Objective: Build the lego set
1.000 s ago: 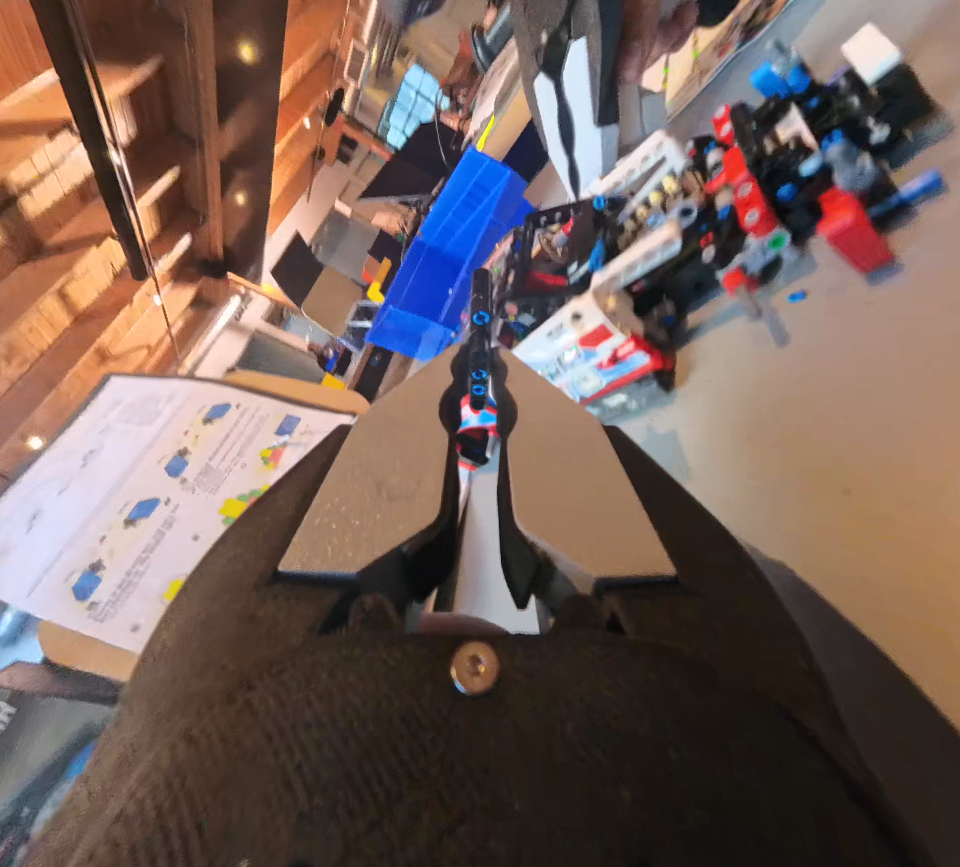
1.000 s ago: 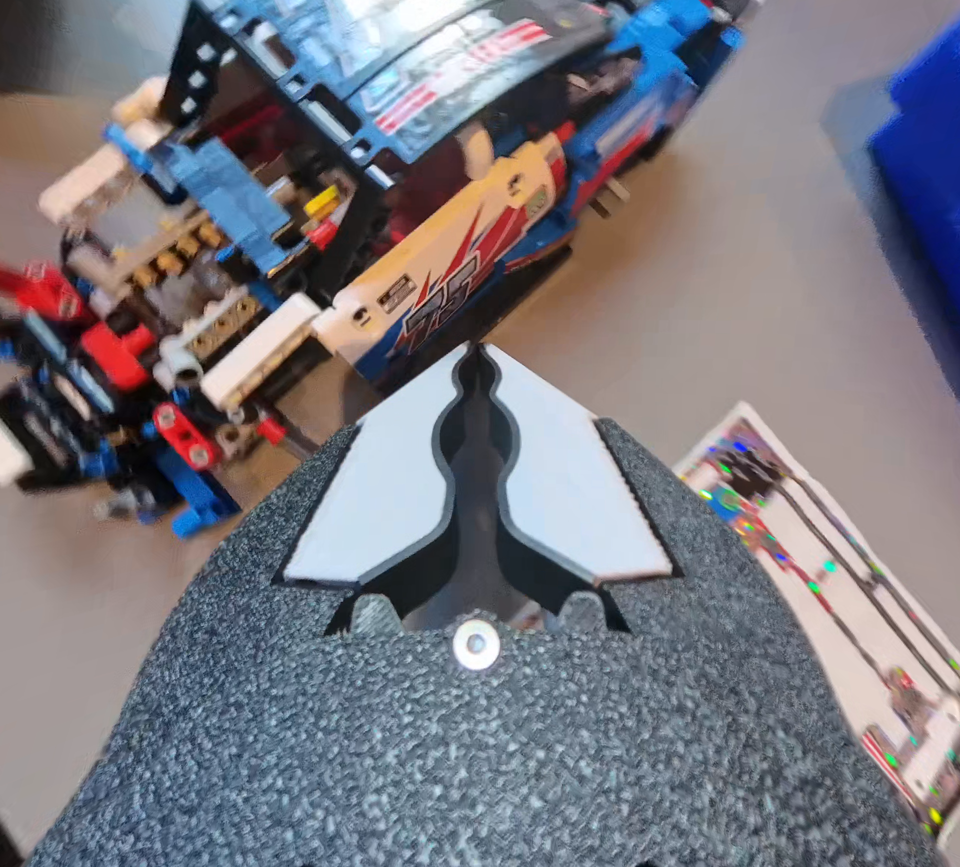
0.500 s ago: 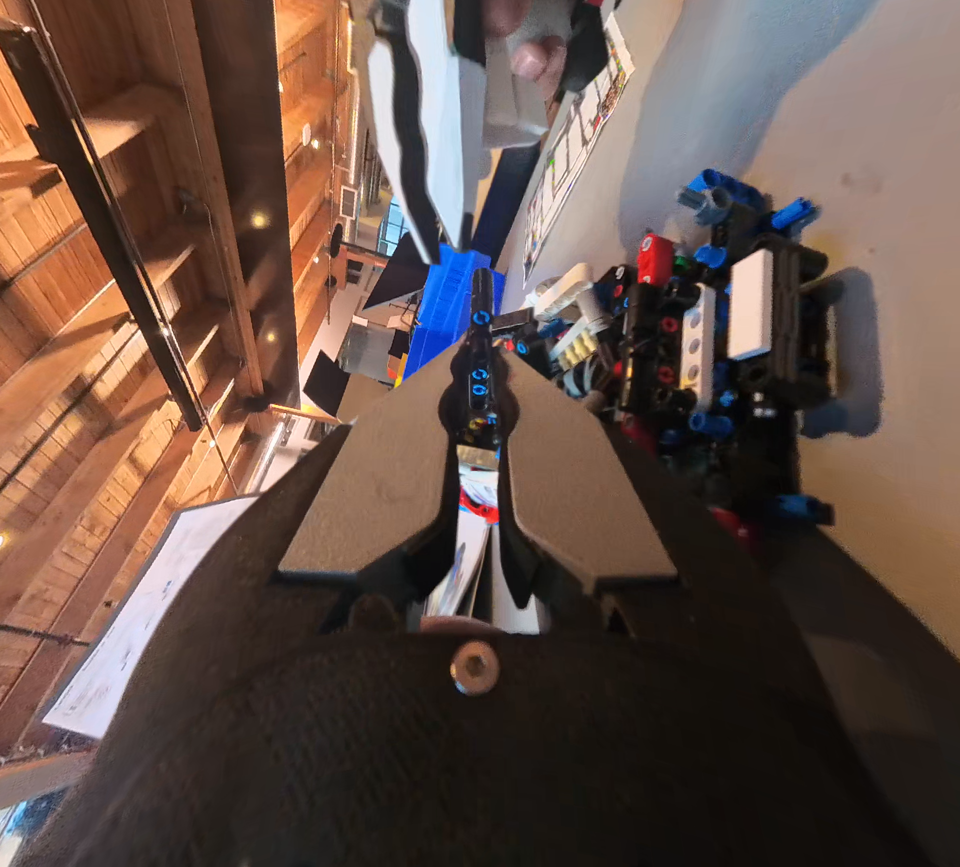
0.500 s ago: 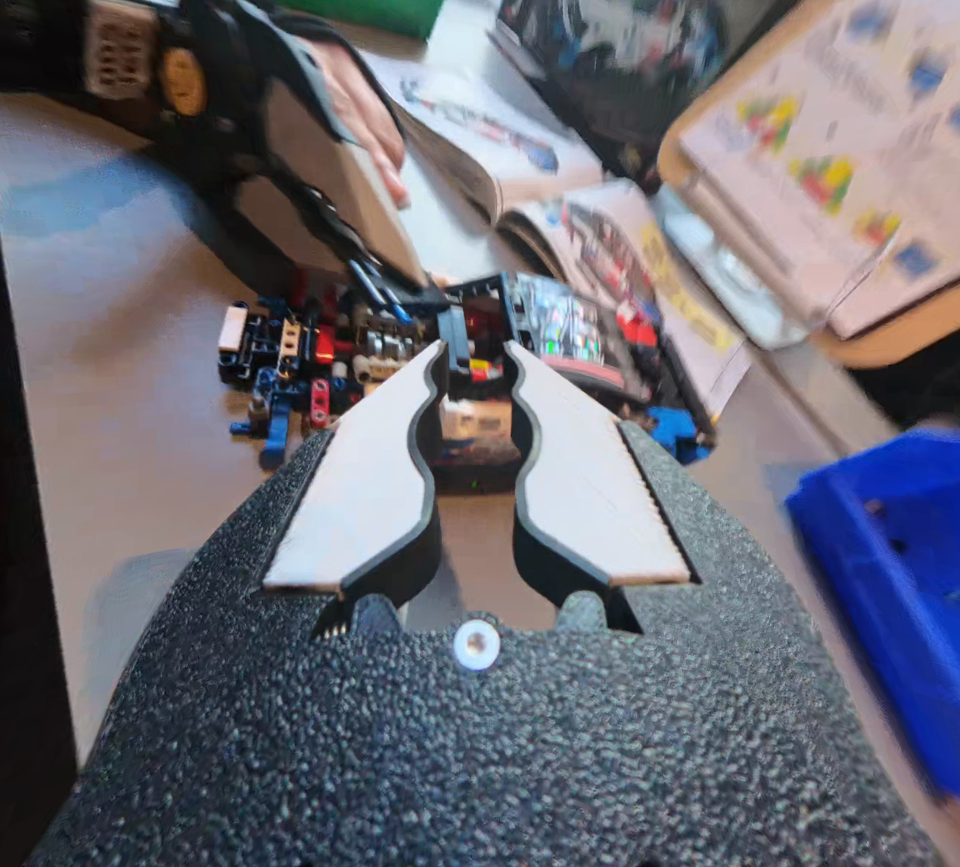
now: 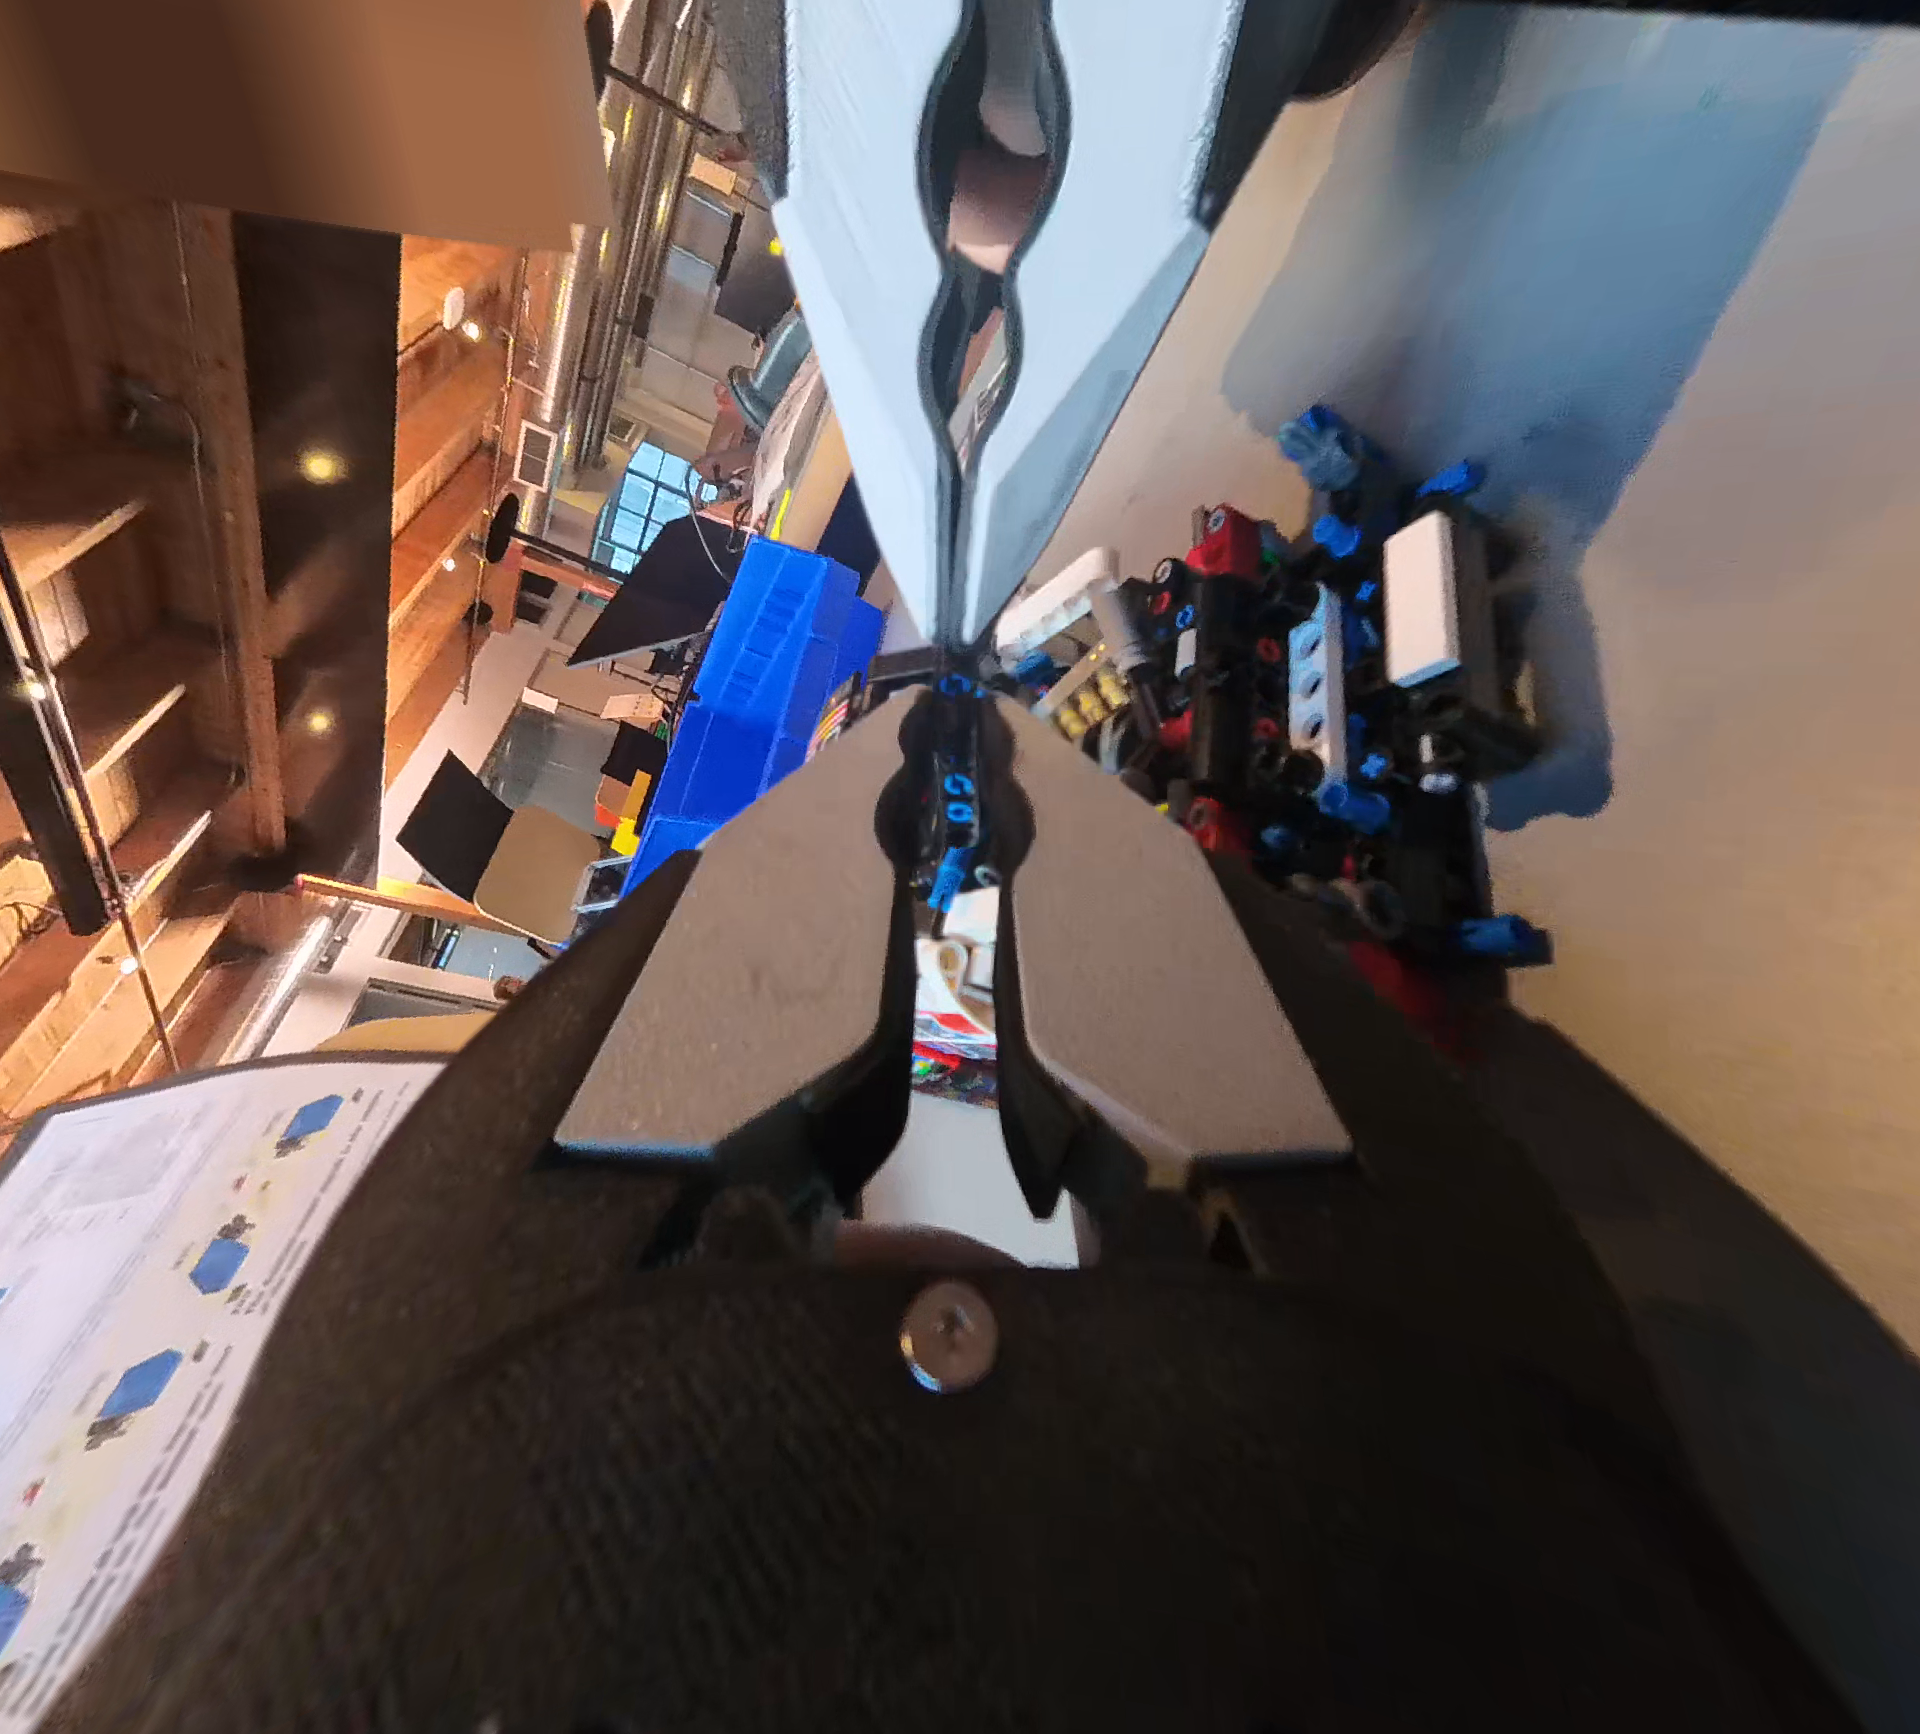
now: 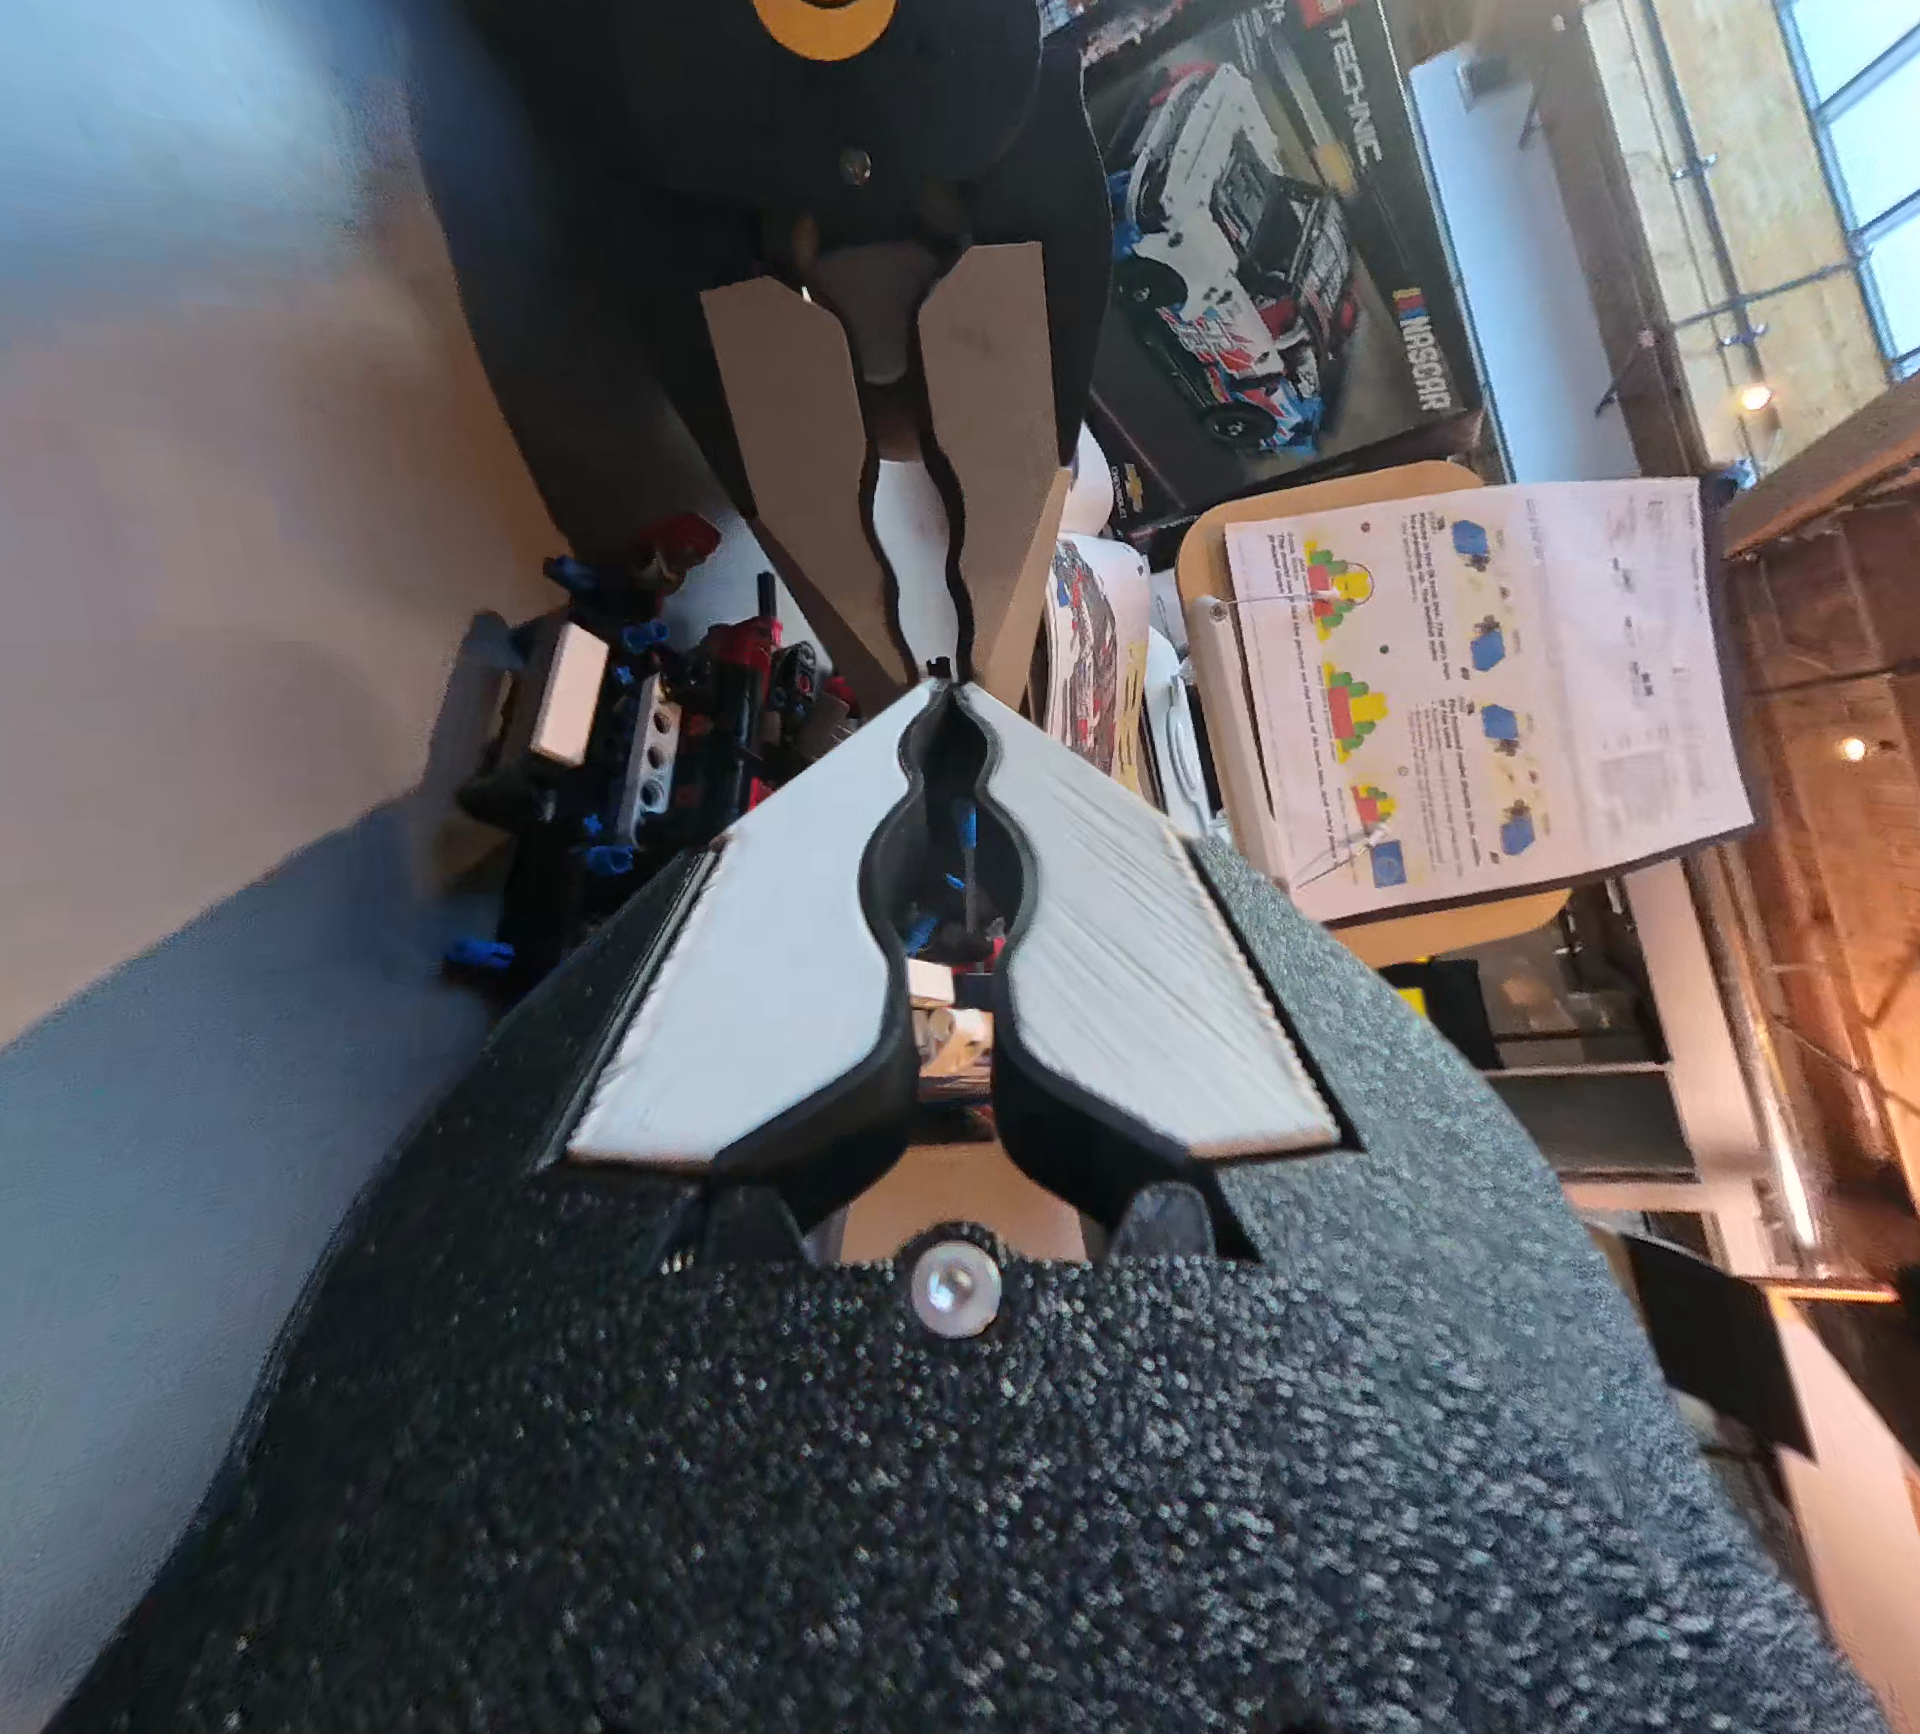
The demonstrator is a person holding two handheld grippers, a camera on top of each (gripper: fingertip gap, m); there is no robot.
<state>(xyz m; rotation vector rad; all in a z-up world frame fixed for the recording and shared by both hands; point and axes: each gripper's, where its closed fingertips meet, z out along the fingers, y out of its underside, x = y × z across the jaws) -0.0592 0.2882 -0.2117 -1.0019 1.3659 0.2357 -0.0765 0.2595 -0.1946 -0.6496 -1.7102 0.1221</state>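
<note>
Left tool (image 5: 954, 697) clamped on a thin black lego beam (image 5: 956, 791) with blue pins, held up off the table (image 5: 1714, 541). Right tool (image 5: 951, 635) faces it tip to tip, its fingers pinched together on the beam's far end. Just beyond, the partly built lego car (image 5: 1340, 728) sits on the table. Farther off: blue bin (image 5: 758, 687), instruction sheet (image 6: 1475, 697) on a clipboard, the set's box (image 6: 1278, 209).

The right gripper (image 6: 951, 697) met the left gripper (image 6: 940, 661) tip to tip beside the lego model (image 6: 644, 749), apparently pinching a thin black piece (image 6: 961, 837).
</note>
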